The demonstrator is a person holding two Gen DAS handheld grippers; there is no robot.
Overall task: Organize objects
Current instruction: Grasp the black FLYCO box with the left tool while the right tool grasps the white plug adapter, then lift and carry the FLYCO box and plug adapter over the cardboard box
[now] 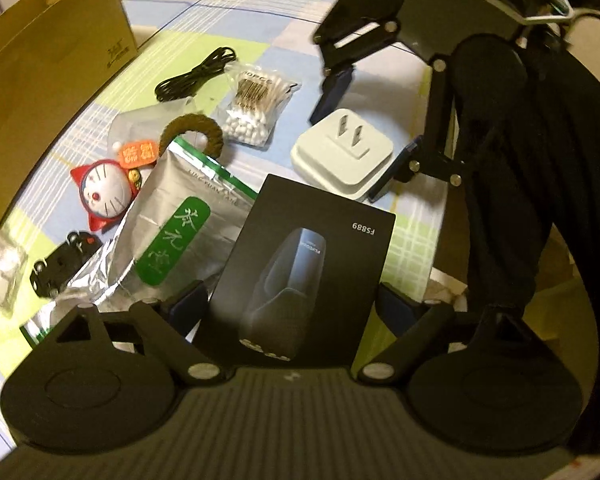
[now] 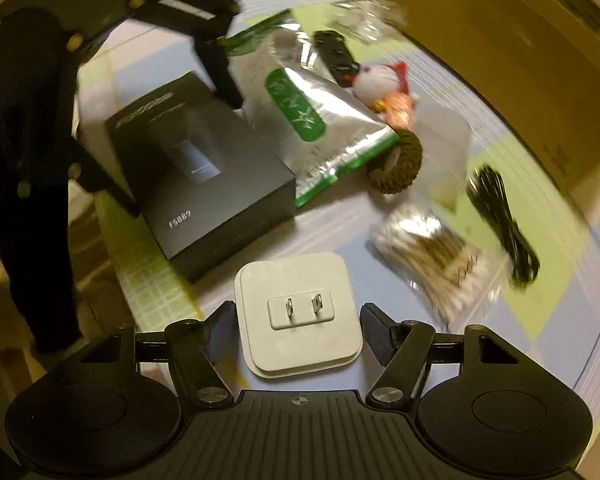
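A black product box (image 1: 300, 256) marked FS889 lies on the checked tablecloth. My left gripper (image 1: 292, 304) points down over it, open, one finger on each side of the box's near end with narrow gaps. A white plug-in charger (image 2: 296, 312) lies prongs up to the right of the box. My right gripper (image 2: 298, 330) straddles it, open, with a small gap at each pad. In the left wrist view the right gripper (image 1: 348, 154) frames the charger (image 1: 342, 156). In the right wrist view the left gripper (image 2: 182, 156) stands over the box (image 2: 204, 176).
A silver and green foil pouch (image 1: 172, 232) leans against the box. Around it lie a cat figurine (image 1: 104, 196), a brown braided ring (image 1: 196, 132), a bag of cotton swabs (image 1: 252, 100) and a black cable (image 1: 196, 76). A cardboard box (image 1: 40, 80) stands behind them.
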